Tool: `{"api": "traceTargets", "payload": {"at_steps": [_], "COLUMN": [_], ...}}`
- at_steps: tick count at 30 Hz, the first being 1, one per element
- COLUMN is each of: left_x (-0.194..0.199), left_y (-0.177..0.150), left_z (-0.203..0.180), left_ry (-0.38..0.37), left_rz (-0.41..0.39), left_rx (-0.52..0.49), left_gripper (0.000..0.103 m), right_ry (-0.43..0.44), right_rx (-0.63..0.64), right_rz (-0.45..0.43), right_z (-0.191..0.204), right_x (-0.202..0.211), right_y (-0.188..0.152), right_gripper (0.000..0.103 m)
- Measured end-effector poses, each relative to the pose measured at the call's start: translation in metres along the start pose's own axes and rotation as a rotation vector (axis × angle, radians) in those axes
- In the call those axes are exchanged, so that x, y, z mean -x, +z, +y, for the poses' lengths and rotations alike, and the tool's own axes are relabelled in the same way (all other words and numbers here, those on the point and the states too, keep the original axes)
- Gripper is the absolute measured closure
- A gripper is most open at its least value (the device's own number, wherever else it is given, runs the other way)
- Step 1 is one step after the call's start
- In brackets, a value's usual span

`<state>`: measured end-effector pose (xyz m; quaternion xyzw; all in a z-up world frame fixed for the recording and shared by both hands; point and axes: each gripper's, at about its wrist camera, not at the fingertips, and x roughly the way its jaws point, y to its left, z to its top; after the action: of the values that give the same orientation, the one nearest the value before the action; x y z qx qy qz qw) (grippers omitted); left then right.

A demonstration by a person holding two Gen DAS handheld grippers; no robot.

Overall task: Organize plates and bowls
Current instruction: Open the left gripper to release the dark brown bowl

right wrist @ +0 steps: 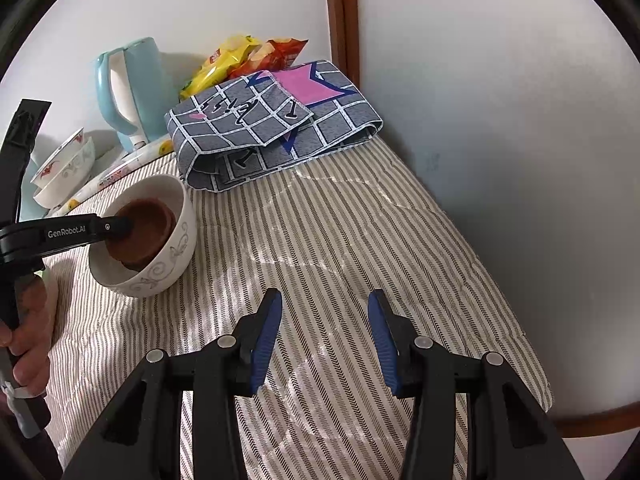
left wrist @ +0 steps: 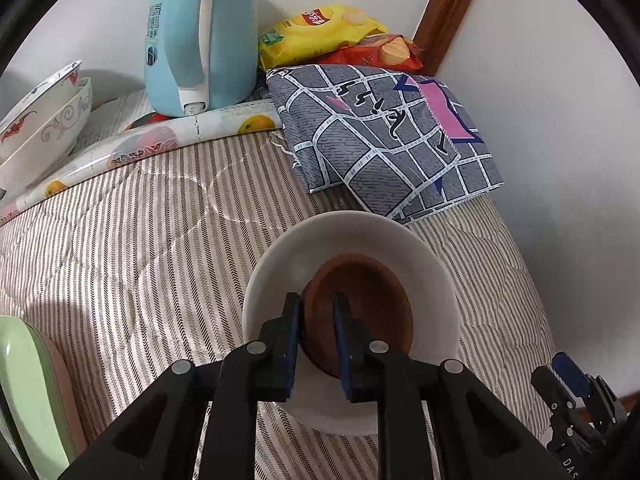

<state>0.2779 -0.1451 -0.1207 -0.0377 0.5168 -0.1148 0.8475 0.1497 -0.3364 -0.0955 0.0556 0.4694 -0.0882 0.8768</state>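
The left gripper (left wrist: 316, 312) reaches down into a white bowl (left wrist: 424, 252) that stands on the striped quilt (left wrist: 140, 248). Inside this bowl lies a brown bowl (left wrist: 372, 300), tilted. Its near rim is between the two blue pads (left wrist: 343, 344), but the jaws stand a little apart and I cannot tell if the pads press on the rim. From the claw, the brown bowl spreads toward 1 o'clock.

In the right wrist view, the white bowl (right wrist: 160, 276) with the brown bowl (right wrist: 140, 236) is at 10 o'clock from the right gripper (right wrist: 324, 320), well apart from it. This claw is spread and has nothing between its fingers, only the quilt below.

Two stacked patterned bowls (left wrist: 44, 128) stand at 10 o'clock in the left view, near a blue kettle (left wrist: 200, 36).
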Motion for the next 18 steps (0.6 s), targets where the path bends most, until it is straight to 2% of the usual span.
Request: {"api": "traceTargets", "payload": {"at_steps": [3,5,12,18], "left_x": [0.004,0.008,0.029,0.034], "left_y": [-0.001,-0.002,-0.004,-0.006], "left_z": [0.0,-0.001,0.006,0.03], "left_ry": [-0.001,0.007,0.011,0.029], "left_rz": [0.0,-0.004,-0.047,-0.046], "left_rx": [-0.007,-0.014,-0.009,0.043], "left_gripper": [0.08,0.067,0.066,0.066], "right_ry": [0.004,0.005,0.009,0.076], "right_rx": [0.002,0.004,0.051,0.063], "right_rz": [-0.008,-0.011,-0.027,-0.04], "right_z": [0.002,0.004,0.019,0.038], "right_x": [0.003,0.005,0.008,0.008], "right_y": [0.001,0.001,0.005,0.024], "right_gripper": [0.059,0.059,0.059,0.059]}}
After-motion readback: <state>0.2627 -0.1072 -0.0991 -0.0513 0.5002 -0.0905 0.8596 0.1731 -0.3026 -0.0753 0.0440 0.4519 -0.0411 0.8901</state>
